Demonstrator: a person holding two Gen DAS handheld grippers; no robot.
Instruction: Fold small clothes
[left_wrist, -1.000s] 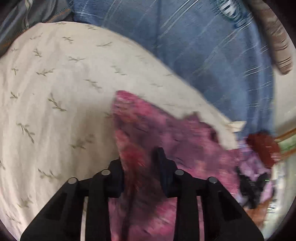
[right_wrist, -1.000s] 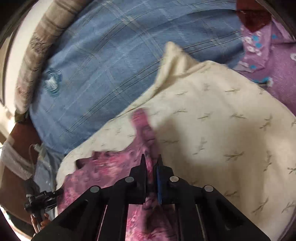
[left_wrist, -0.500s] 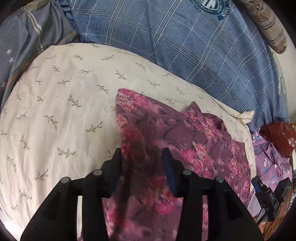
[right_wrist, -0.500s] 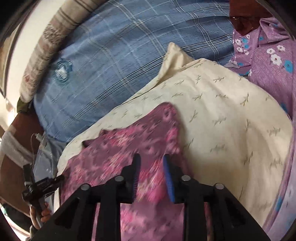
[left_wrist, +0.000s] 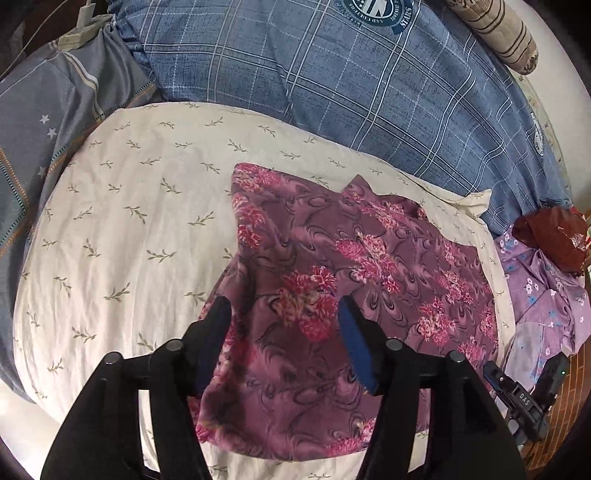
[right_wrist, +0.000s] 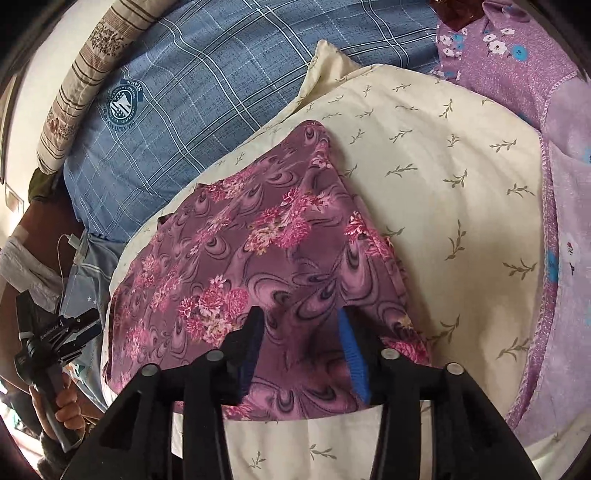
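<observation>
Both tongs opening, nothing pinched: left tongs (left_wrist: 282, 314), right tongs (right_wrist: 301, 323). Purple floral garment (left_wrist: 332, 295) lies flat on cream pillow (left_wrist: 129, 221), beneath them, pointed corner toward plaid blanket (left_wrist: 369, 92).

purple floral garment (left_wrist: 332, 280), cream leaf-print pillow (left_wrist: 129, 221)

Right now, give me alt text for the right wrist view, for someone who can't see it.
A purple floral garment lies spread on a cream leaf-print cover, with the right tongs above it, jaws opening and gripping nothing. Blue plaid bedding lies beyond, lilac flowered fabric at right.
</observation>
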